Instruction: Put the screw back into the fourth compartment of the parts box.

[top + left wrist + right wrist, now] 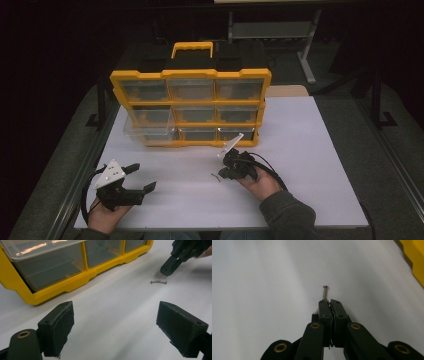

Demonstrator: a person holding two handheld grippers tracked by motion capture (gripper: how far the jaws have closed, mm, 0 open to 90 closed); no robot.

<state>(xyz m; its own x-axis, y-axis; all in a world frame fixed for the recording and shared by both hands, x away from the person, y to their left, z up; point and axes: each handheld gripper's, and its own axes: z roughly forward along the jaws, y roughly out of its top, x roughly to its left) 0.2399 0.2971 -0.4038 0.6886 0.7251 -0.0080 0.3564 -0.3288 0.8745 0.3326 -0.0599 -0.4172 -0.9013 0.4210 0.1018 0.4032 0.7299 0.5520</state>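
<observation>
Right gripper view: right gripper (331,301) has its jaws pressed together, nothing pinched between the pads as far as I can tell; a screw (324,292) lies on the white table (262,290) right at the jaw tips, head pointing away. Left gripper (115,325) jaws stand wide, nothing between them, well apart from the screw. The yellow organizer (190,107) sits behind, with its lower-left clear drawer (150,131) pulled out.
</observation>
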